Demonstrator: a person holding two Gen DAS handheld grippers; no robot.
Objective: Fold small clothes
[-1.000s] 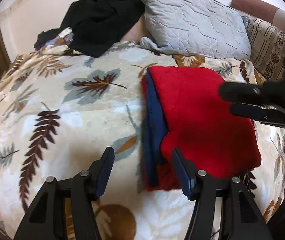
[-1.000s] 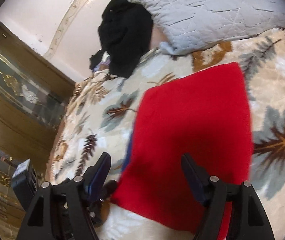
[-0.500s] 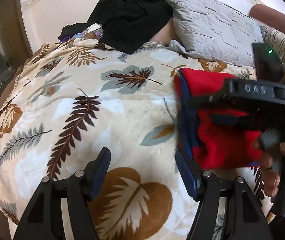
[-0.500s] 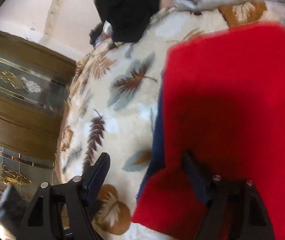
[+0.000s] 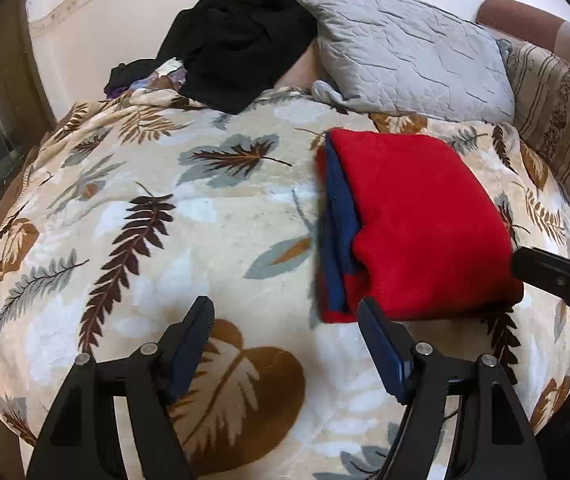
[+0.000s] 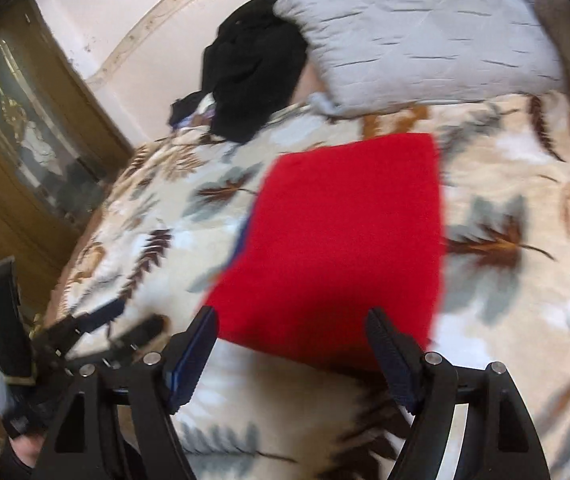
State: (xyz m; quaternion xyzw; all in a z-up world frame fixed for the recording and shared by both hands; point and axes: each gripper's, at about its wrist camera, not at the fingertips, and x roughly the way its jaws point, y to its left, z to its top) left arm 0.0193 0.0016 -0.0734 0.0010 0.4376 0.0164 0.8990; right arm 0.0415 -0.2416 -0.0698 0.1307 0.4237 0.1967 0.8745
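We see a big bed under a leaf-print blanket (image 5: 133, 216), with a grey quilted pillow (image 5: 409, 52) and a heap of black clothes (image 5: 241, 40) at the far end. On the blanket, nearer to us than the pillow, lies the red garment (image 5: 421, 224), folded into a neat block with a blue layer (image 5: 339, 232) peeking out along its left edge. Our left gripper (image 5: 285, 344) hangs over bare blanket just beside the block's near left corner; its jaws have just been opening, and nothing sits between them. Our right gripper (image 6: 291, 350) (its view is blurry) hovers at the block's near edge, fingers spread, pinching nothing. We think this fold is done. Next we likely need another small garment, maybe from the black heap.
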